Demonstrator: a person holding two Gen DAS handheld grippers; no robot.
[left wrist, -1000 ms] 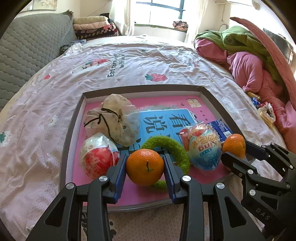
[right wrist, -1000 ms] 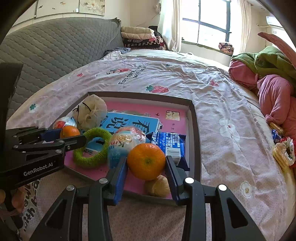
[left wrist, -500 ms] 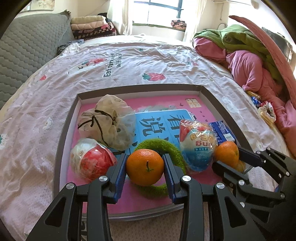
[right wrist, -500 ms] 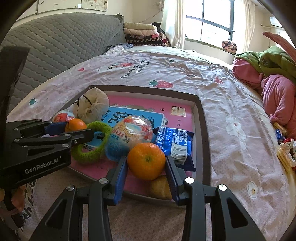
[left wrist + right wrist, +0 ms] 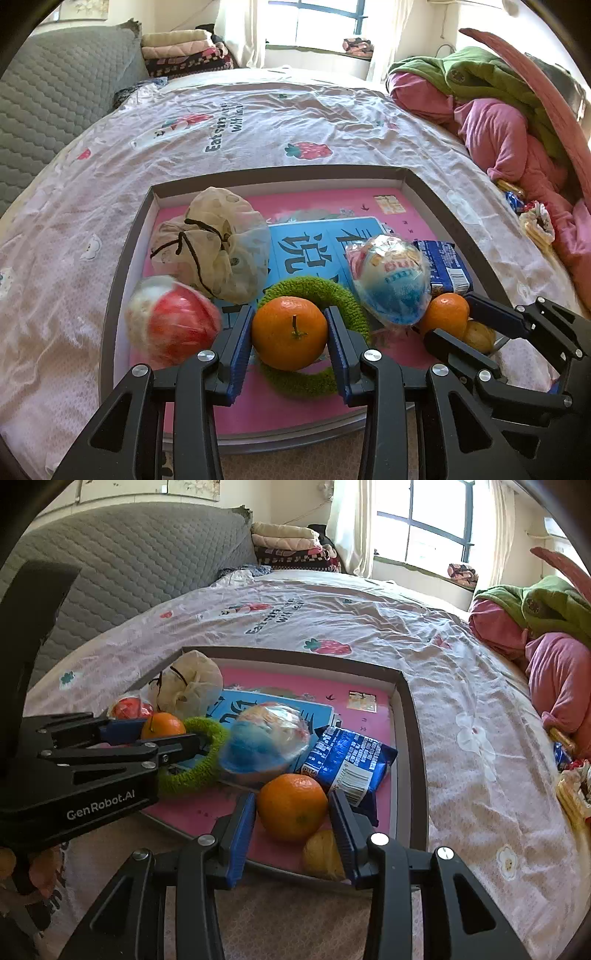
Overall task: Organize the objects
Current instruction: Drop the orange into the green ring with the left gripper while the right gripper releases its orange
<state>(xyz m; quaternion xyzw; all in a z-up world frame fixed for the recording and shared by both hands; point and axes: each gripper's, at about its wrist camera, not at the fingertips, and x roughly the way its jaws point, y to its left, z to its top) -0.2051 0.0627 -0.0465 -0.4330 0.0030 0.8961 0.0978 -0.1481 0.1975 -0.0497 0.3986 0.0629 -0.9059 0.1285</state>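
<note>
Two oranges are in play, one per gripper. The left gripper (image 5: 290,334) clamps the first orange (image 5: 289,333) between its blue pads, over the green ring (image 5: 314,291) near the tray's front edge; the right gripper (image 5: 291,812) holds the second orange (image 5: 292,806), though here the fruit touches the right pad while a thin gap shows at the left pad, so the grip looks looser than it did a second ago, when both pads pressed it. Since then the second orange has come lower and further into the tray's front right corner, just above one small yellowish round thing (image 5: 322,856) and touching the one blue snack packet (image 5: 349,764). The left gripper's orange has gone deeper over the tray too: the ring now wraps closer around it and the front rim sits lower in the left view. The tray (image 5: 122,258), grey-walled with a pink printed floor, lies on the bedsheet (image 5: 258,122) and also carries one cream drawstring pouch (image 5: 216,243) toward the back left corner, one wrapped red ball (image 5: 173,321) at the left edge, blurred in this picture, and one wrapped blue-and-white egg-shaped toy (image 5: 391,278) between the ring and the packet. One heap of pink and green bedding (image 5: 498,110) lies off the tray's right side, and one stack of folded blankets (image 5: 291,546) sits far behind.
</note>
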